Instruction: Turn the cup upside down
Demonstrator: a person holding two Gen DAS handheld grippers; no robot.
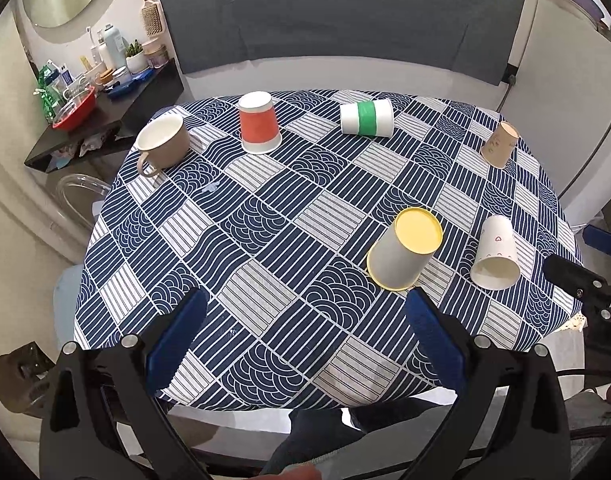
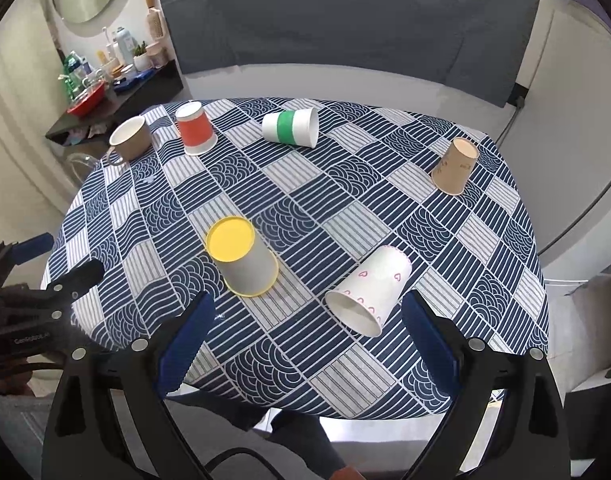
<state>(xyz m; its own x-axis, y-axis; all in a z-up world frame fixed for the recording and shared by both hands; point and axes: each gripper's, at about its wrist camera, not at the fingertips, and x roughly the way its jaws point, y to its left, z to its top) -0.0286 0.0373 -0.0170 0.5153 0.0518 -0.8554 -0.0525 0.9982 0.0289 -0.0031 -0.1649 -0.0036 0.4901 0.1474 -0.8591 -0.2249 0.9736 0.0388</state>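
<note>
A white paper cup with pink hearts [image 2: 371, 290] lies on its side near the table's front right, mouth toward me; it also shows in the left wrist view [image 1: 495, 258]. A grey cup with a yellow base [image 2: 241, 256] [image 1: 405, 254] stands upside down. A green-banded white cup [image 2: 291, 127] [image 1: 367, 118] lies on its side at the back. A red cup [image 2: 195, 129] [image 1: 258, 122] and a tan cup [image 2: 454, 166] [image 1: 499, 145] stand upside down. A brown mug [image 2: 129, 138] [image 1: 163, 142] stands upright. My right gripper [image 2: 305, 344] is open, just before the heart cup. My left gripper [image 1: 305, 344] is open and empty.
The round table wears a blue-and-white patterned cloth [image 1: 265, 220]. A dark shelf [image 1: 105, 120] with bottles and a red bowl stands at the back left. A grey sofa back [image 1: 337, 12] lies behind the table. A clear chair [image 1: 79, 190] is at the left edge.
</note>
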